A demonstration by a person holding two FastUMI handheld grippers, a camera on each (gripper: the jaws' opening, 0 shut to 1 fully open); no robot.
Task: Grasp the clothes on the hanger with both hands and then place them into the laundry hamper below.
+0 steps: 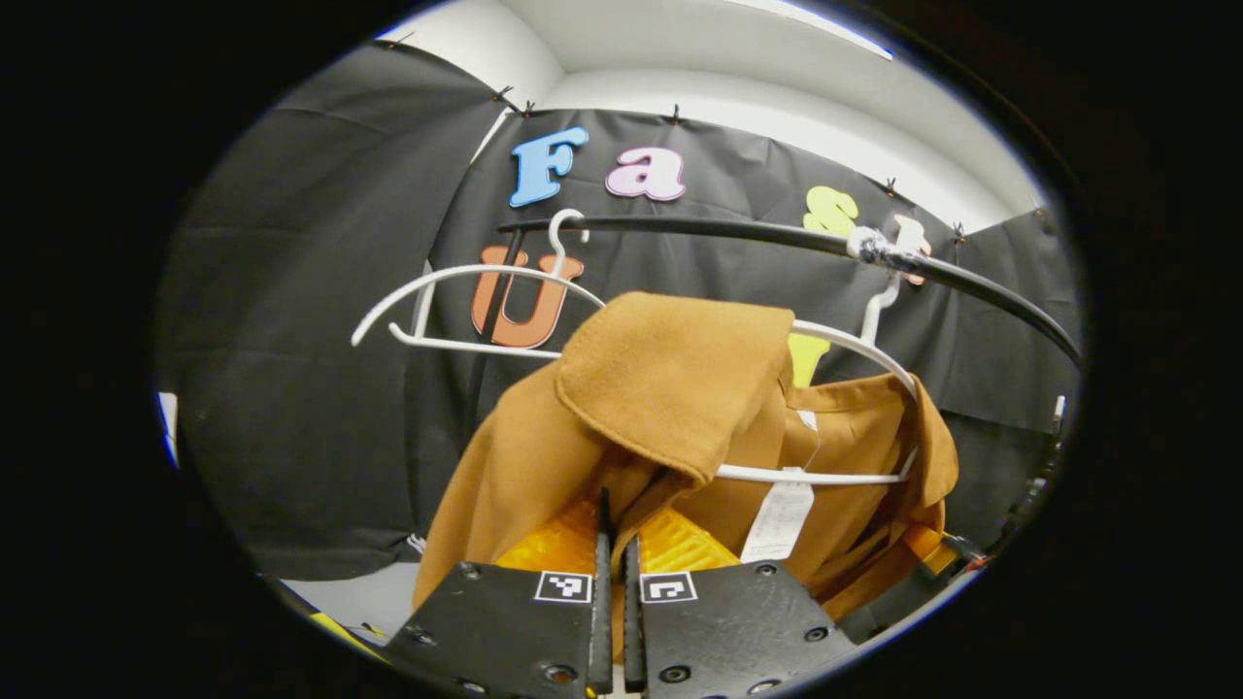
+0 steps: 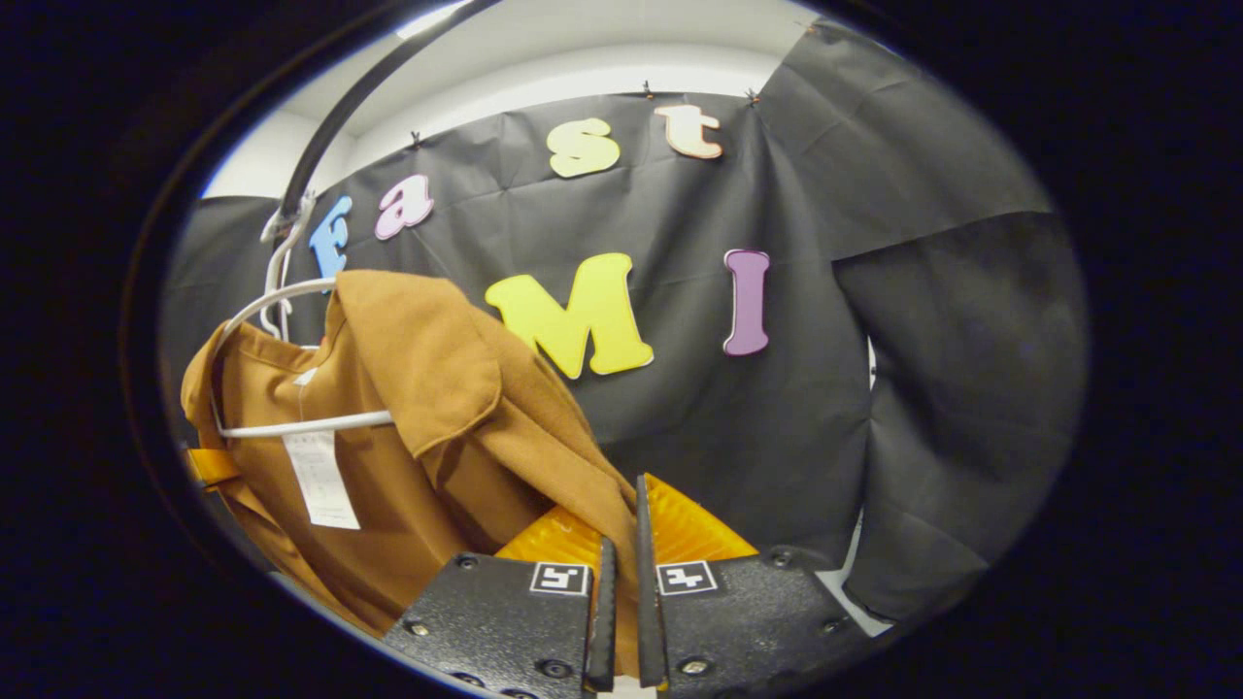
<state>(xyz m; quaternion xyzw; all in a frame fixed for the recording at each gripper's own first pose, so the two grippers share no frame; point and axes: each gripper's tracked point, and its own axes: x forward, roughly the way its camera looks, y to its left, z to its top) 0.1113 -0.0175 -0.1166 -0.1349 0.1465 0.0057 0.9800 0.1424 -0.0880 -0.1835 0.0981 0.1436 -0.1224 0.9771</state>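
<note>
Two grippers are pinching the same brown garment from opposite sides. In the left gripper view, the left gripper is holding its jaws nearly together with a fold of cloth running down between them; in the right gripper view, the right gripper is doing likewise on the garment's hanging edge, jaws clamped on fabric. Gripping at two spread points probably is meant to keep the cloth from slumping to one side as it comes off.

The garment is draping over a white hanger, which is hanging by its hook from the black rail; one shoulder flap is folding over the hanger's upper arm, and a white tag is dangling below the lower bar. A second, bare white hanger is hanging further along the rail. The fabric is looking thick, matte and felt-like, tan-brown, with soft heavy folds. The hamper is not something I am able to place from here, so the lift-off is not yet done
</note>
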